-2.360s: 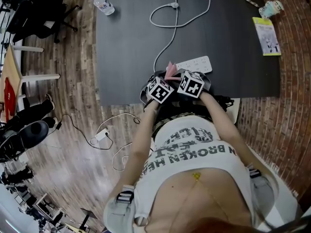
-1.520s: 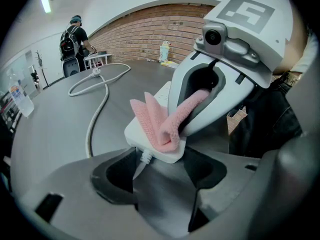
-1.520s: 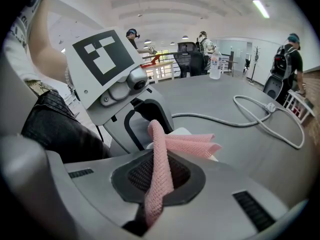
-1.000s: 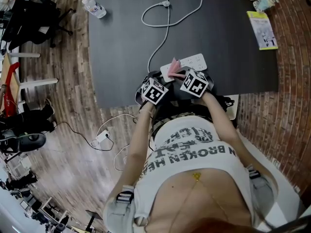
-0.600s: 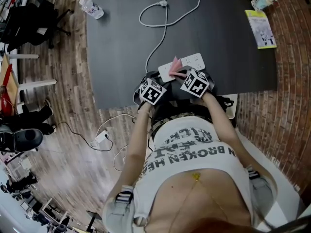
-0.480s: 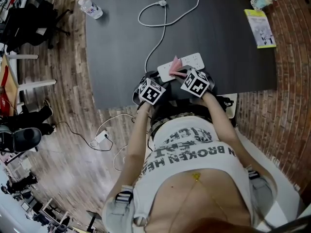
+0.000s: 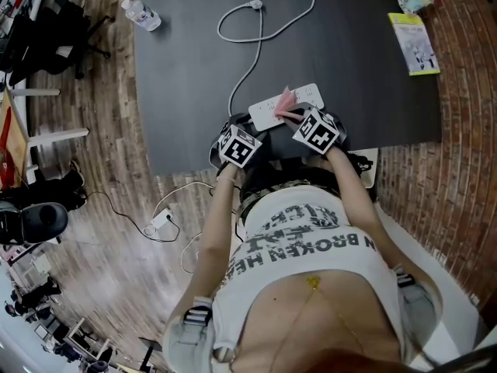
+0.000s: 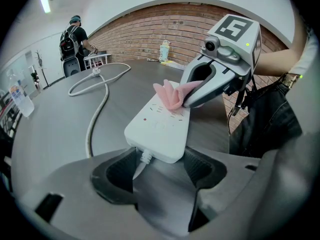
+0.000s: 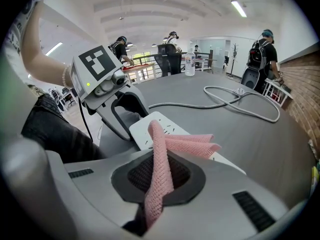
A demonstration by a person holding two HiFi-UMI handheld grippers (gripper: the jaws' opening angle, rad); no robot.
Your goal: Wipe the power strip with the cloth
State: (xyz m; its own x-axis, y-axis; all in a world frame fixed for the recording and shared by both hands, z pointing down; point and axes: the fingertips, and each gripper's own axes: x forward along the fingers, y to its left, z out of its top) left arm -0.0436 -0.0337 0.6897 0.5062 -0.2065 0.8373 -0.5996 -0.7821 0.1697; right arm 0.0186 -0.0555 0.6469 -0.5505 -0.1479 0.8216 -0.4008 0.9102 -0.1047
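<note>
Pinching the cloth [image 9: 186, 145], the right tool [image 9: 159, 181] presses it on the strip [image 8: 159, 128], centre frame; left tool [image 8: 157, 169] clamps its cord end.

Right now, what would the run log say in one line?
step: wiping | left gripper: shut on power strip, cord end | right gripper: shut on cloth | cloth: touching strip top

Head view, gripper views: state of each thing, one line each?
Power strip: lying flat, held at its near end.
Cloth: pinched, free end resting on the strip.
Plug: unplugged.
Left gripper: shut on power strip.
Right gripper: shut on cloth.
Bottle: upright.
</note>
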